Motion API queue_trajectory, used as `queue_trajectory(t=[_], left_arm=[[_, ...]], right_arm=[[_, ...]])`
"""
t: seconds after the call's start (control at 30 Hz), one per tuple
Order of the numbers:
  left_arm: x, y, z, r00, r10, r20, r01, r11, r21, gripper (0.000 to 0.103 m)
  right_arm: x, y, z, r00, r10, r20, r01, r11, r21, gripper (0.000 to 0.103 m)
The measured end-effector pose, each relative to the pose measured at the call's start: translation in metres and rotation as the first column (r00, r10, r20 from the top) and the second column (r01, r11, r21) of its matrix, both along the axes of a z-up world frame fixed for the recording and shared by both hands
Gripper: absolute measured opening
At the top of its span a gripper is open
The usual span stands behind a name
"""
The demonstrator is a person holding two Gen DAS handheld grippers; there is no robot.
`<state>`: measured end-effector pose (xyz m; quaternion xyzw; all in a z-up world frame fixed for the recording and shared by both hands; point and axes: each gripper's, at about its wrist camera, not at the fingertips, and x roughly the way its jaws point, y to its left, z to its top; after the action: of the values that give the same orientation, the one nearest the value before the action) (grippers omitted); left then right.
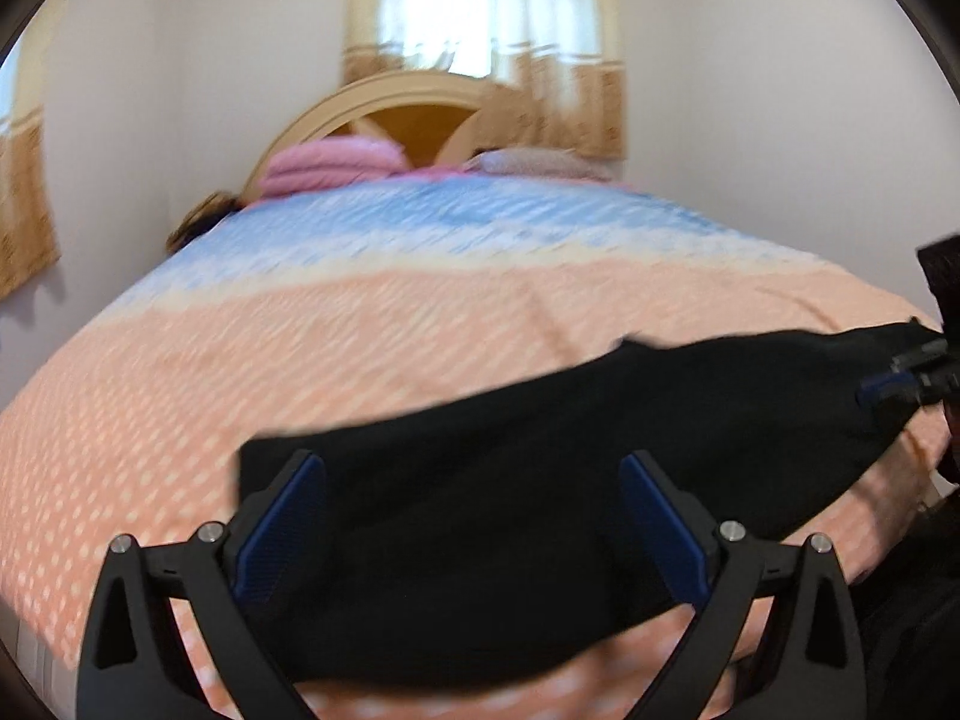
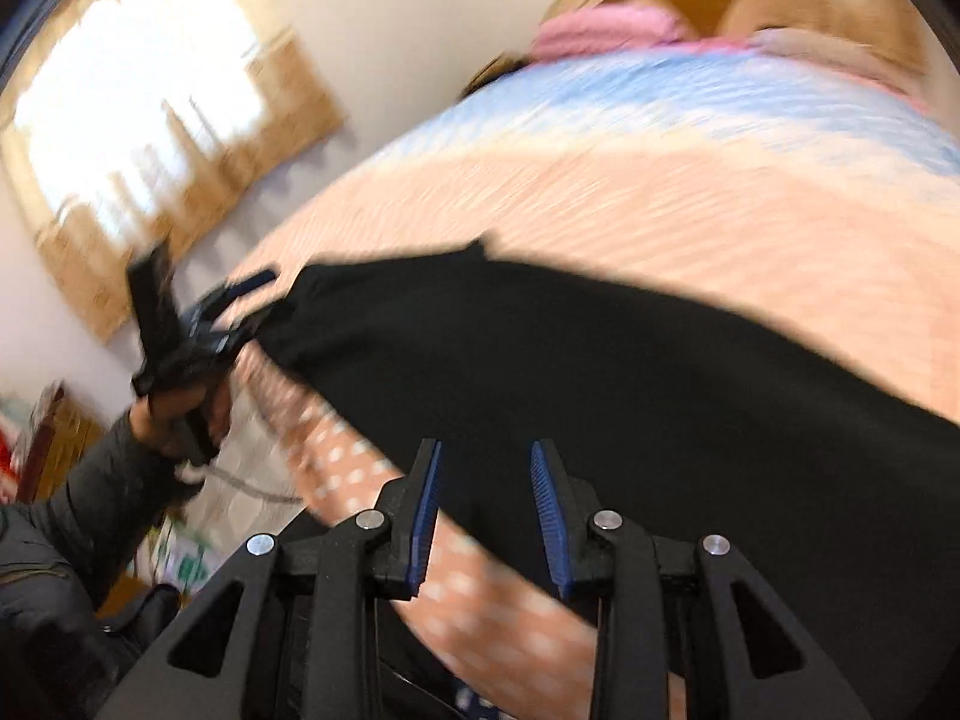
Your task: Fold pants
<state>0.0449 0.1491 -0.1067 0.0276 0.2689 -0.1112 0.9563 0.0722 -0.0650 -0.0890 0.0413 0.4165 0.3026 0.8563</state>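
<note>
Both my left gripper (image 1: 471, 516) and right gripper (image 2: 486, 510) gape empty over the pants (image 1: 480, 540); a hasty pinch could bunch them.

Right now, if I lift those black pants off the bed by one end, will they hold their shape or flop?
Probably flop: the black pants lie flat and follow the bedspread, with soft, wavy edges, so they look limp. The far end would likely drag and bunch up. They look thin, so likely light, and they won't roll.

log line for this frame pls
black fabric pants: flat on peach dotted bedspread | left gripper: open over pants | right gripper: open at pants edge
</note>
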Motion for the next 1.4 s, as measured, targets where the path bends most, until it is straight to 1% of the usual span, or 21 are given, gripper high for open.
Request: queue_trajectory(t=[0.13, 0.17, 0.23, 0.3, 0.4, 0.5, 0.6, 0.7, 0.83, 0.87, 0.9, 0.93, 1.03, 1.1, 1.17, 1.2, 1.23, 1.27, 1.3, 1.33, 1.4], left_arm=[[0.009, -0.051, 0.01, 0.992, -0.121, 0.022, 0.121, 0.993, -0.001, 0.102], [0.013, -0.066, 0.009, 0.988, -0.155, 0.01, 0.155, 0.988, -0.009, 0.102], [0.019, -0.087, 0.006, 0.978, -0.208, -0.001, 0.208, 0.978, -0.021, 0.102], [0.024, -0.107, 0.001, 0.97, -0.244, -0.016, 0.244, 0.97, -0.002, 0.102], [0.028, -0.128, -0.006, 0.958, -0.285, -0.031, 0.286, 0.958, 0.014, 0.102], [0.03, -0.136, -0.007, 0.949, -0.312, -0.042, 0.312, 0.95, -0.005, 0.102], [0.032, -0.144, -0.01, 0.947, -0.317, -0.057, 0.319, 0.948, 0.013, 0.102], [0.033, -0.148, -0.014, 0.946, -0.315, -0.077, 0.317, 0.949, 0.009, 0.102], [0.034, -0.148, -0.021, 0.948, -0.302, -0.097, 0.304, 0.953, 0.006, 0.102], [0.034, -0.148, -0.022, 0.949, -0.299, -0.103, 0.301, 0.954, 0.002, 0.102], [0.034, -0.148, -0.023, 0.949, -0.298, -0.106, 0.3, 0.954, -0.002, 0.102], [0.035, -0.147, -0.023, 0.948, -0.298, -0.108, 0.299, 0.954, -0.009, 0.102], [0.037, -0.145, -0.023, 0.946, -0.302, -0.117, 0.301, 0.953, -0.025, 0.102], [0.037, -0.146, -0.024, 0.945, -0.304, -0.121, 0.304, 0.952, -0.026, 0.102], [0.035, -0.146, -0.024, 0.945, -0.306, -0.115, 0.305, 0.952, -0.024, 0.102], [0.035, -0.146, -0.024, 0.946, -0.305, -0.113, 0.304, 0.952, -0.025, 0.102], [0.035, -0.146, -0.024, 0.945, -0.306, -0.112, 0.305, 0.952, -0.027, 0.102], [0.034, -0.145, -0.024, 0.945, -0.308, -0.109, 0.306, 0.952, -0.031, 0.102], [0.035, -0.145, -0.024, 0.945, -0.308, -0.108, 0.306, 0.951, -0.034, 0.102], [0.035, -0.144, -0.024, 0.945, -0.309, -0.107, 0.307, 0.951, -0.04, 0.102], [0.035, -0.143, -0.023, 0.944, -0.312, -0.108, 0.308, 0.95, -0.05, 0.102]], right_arm=[[-0.015, -0.093, 0.026, 0.971, -0.235, 0.053, 0.234, 0.972, 0.014, 0.039], [-0.025, -0.13, 0.035, 0.941, -0.331, 0.069, 0.331, 0.944, 0.01, 0.04], [-0.042, -0.177, 0.048, 0.888, -0.451, 0.09, 0.451, 0.892, 0.025, 0.04], [-0.064, -0.233, 0.06, 0.808, -0.583, 0.085, 0.581, 0.812, 0.056, 0.04], [-0.102, -0.314, 0.065, 0.66, -0.751, -0.015, 0.747, 0.654, 0.122, 0.04], [-0.125, -0.353, 0.058, 0.589, -0.8, -0.111, 0.806, 0.572, 0.155, 0.04], [-0.129, -0.365, 0.045, 0.589, -0.785, -0.192, 0.806, 0.557, 0.198, 0.04], [-0.121, -0.366, 0.024, 0.612, -0.739, -0.282, 0.791, 0.571, 0.22, 0.04], [-0.103, -0.363, 0.002, 0.591, -0.733, -0.336, 0.805, 0.562, 0.191, 0.04], [-0.1, -0.36, 0.001, 0.591, -0.73, -0.343, 0.805, 0.561, 0.193, 0.036], [-0.097, -0.36, 0.002, 0.598, -0.728, -0.336, 0.8, 0.568, 0.192, 0.011], [-0.094, -0.358, 0.007, 0.611, -0.728, -0.313, 0.791, 0.582, 0.19, 0.003], [-0.095, -0.357, 0.036, 0.633, -0.741, -0.226, 0.774, 0.596, 0.214, 0.003], [-0.093, -0.352, 0.05, 0.647, -0.742, -0.177, 0.762, 0.624, 0.17, 0.003], [-0.098, -0.35, 0.055, 0.63, -0.76, -0.159, 0.776, 0.622, 0.099, 0.008], [-0.105, -0.355, 0.052, 0.618, -0.766, -0.178, 0.786, 0.608, 0.11, 0.025], [-0.113, -0.36, 0.048, 0.597, -0.777, -0.201, 0.802, 0.585, 0.123, 0.057], [-0.124, -0.366, 0.045, 0.575, -0.788, -0.218, 0.818, 0.557, 0.141, 0.069], [-0.132, -0.369, 0.042, 0.559, -0.798, -0.224, 0.829, 0.538, 0.153, 0.075], [-0.145, -0.373, 0.037, 0.542, -0.808, -0.232, 0.84, 0.516, 0.165, 0.075], [-0.161, -0.379, 0.028, 0.534, -0.806, -0.255, 0.845, 0.503, 0.18, 0.075]])
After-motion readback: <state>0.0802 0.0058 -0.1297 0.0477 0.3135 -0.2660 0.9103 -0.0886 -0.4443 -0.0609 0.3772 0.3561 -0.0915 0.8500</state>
